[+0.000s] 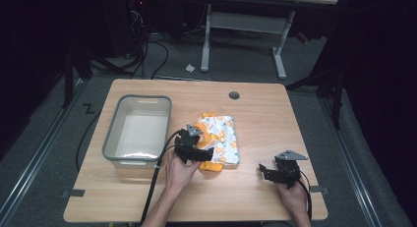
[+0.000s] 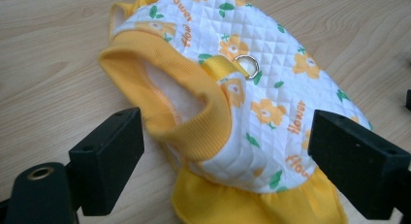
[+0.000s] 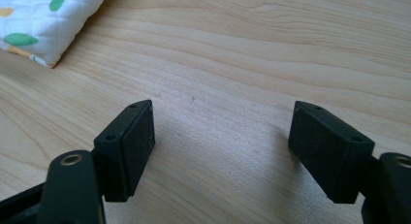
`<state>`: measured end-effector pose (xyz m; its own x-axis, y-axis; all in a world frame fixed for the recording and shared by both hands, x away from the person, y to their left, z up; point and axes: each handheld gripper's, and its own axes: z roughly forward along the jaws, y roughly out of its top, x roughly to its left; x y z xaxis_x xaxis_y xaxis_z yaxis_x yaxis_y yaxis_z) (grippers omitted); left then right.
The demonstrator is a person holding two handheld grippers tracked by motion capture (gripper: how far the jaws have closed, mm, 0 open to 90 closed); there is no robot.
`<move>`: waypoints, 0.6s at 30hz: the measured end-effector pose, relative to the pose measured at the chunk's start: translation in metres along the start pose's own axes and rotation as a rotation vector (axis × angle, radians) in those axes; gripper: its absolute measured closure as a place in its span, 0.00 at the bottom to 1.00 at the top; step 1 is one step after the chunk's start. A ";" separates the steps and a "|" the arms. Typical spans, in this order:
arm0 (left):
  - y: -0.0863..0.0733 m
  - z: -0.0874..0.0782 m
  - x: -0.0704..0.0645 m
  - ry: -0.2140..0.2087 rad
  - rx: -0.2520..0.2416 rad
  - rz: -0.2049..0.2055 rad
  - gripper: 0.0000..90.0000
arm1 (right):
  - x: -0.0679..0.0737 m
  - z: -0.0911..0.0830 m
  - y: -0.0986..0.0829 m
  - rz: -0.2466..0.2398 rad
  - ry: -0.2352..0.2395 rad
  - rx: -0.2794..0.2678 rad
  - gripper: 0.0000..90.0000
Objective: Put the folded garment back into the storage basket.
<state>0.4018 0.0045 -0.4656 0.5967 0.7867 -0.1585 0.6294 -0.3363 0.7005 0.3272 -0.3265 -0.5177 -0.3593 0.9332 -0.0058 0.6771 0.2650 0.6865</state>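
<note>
A small quilted white garment (image 1: 222,138) with yellow flower print, yellow ribbed trim and a metal ring lies flat in the middle of the wooden table (image 1: 260,124). My left gripper (image 1: 196,151) is open at the garment's near left corner. In the left gripper view the jaws stand wide on either side of the garment (image 2: 242,103), its yellow cuff between them. My right gripper (image 1: 268,172) is open over bare wood near the table's front right, apart from the garment. A corner of the garment (image 3: 43,20) shows in the right gripper view at the upper left.
A grey plastic bin (image 1: 138,130) with nothing in it stands on the left of the table, just left of the left gripper. A round cable hole (image 1: 234,95) sits near the far edge. Desk legs and cables lie on the floor beyond.
</note>
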 end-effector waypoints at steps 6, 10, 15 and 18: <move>0.008 0.014 0.003 0.014 0.017 -0.022 0.14 | 0.000 0.000 0.000 0.000 0.000 0.000 0.28; 0.010 0.024 0.006 0.023 0.037 -0.043 0.10 | 0.000 0.000 0.000 0.000 0.000 0.000 0.28; 0.007 0.040 0.011 0.044 0.068 -0.063 0.08 | 0.000 0.000 0.000 0.000 0.000 0.000 0.28; 0.006 0.046 0.014 0.056 0.080 -0.070 0.08 | 0.000 0.000 0.000 0.001 0.000 0.000 0.28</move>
<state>0.4366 -0.0105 -0.4960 0.5225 0.8367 -0.1639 0.7073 -0.3180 0.6314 0.3272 -0.3265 -0.5177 -0.3587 0.9334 -0.0053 0.6773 0.2643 0.6866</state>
